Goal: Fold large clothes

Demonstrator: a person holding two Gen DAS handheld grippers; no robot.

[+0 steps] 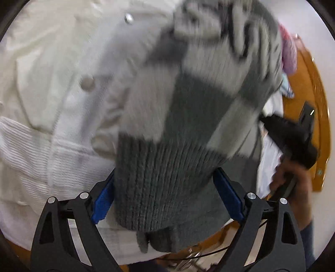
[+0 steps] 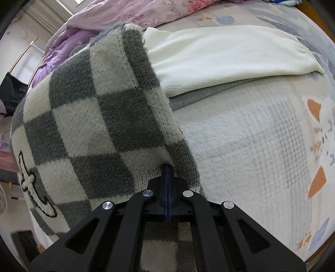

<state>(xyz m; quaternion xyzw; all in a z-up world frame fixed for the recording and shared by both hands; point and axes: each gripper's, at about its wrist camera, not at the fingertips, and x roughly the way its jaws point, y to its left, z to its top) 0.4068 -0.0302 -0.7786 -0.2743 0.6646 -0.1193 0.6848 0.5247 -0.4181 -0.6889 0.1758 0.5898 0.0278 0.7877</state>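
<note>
A grey and cream checkered knit sweater point(image 2: 90, 117) hangs lifted over the bed. My right gripper point(image 2: 167, 169) is shut on its edge, blue pads pressed together. In the left wrist view the sweater's grey ribbed cuff point(image 1: 163, 180) lies between the spread blue pads point(image 1: 102, 198) of my left gripper point(image 1: 167, 188), which stands open around it. The sweater's checkered body point(image 1: 219, 62) is blurred above. A cream knit cardigan with buttons point(image 1: 62, 94) lies under it, and shows flat on the bed in the right wrist view point(image 2: 219, 60).
The bed has a pale patterned cover point(image 2: 261, 146) and a purple floral quilt point(image 2: 117, 16) at the far side. The other gripper and the hand holding it point(image 1: 293, 146) show at right, by a wooden bed frame point(image 1: 314, 104).
</note>
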